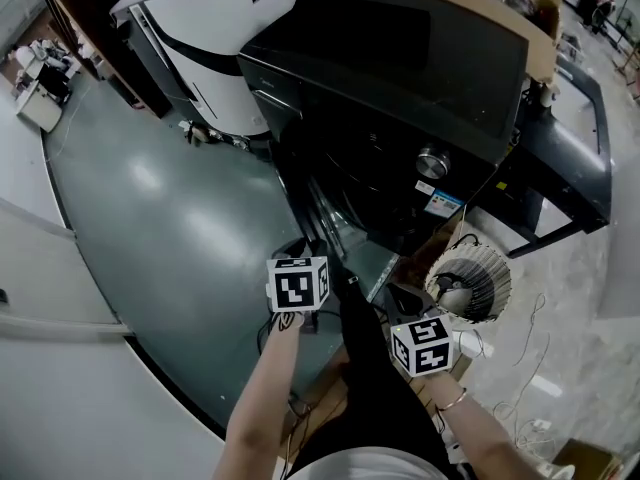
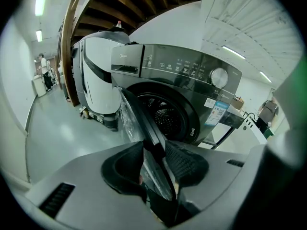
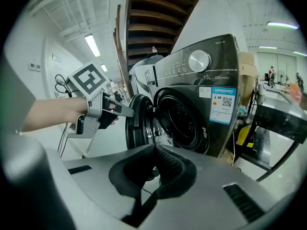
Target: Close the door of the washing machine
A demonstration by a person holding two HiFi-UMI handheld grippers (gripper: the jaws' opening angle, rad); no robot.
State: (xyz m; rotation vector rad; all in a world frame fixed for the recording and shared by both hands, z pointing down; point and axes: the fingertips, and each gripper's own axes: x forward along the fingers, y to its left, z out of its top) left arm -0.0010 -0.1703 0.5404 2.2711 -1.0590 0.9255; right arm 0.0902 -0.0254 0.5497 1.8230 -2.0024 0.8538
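Observation:
A dark front-loading washing machine (image 1: 400, 78) stands with its round door (image 1: 335, 233) swung out toward me. In the left gripper view the door (image 2: 139, 119) is seen edge-on, and its rim runs between the jaws of my left gripper (image 2: 153, 147). That gripper is open, with its left pad clear of the door. The right gripper view shows the left gripper (image 3: 125, 111) at the door's (image 3: 136, 123) outer edge, beside the drum opening (image 3: 184, 121). My right gripper (image 3: 154, 150) is shut on nothing, a little back from the machine. Both marker cubes (image 1: 297, 285) (image 1: 422, 346) sit low in the head view.
A white appliance (image 1: 215, 48) stands left of the machine. A round wire fan (image 1: 468, 283) lies on the floor at the right, near a black metal frame (image 1: 570, 158). Grey-green floor (image 1: 160, 218) spreads to the left. A person (image 2: 44, 68) stands far off.

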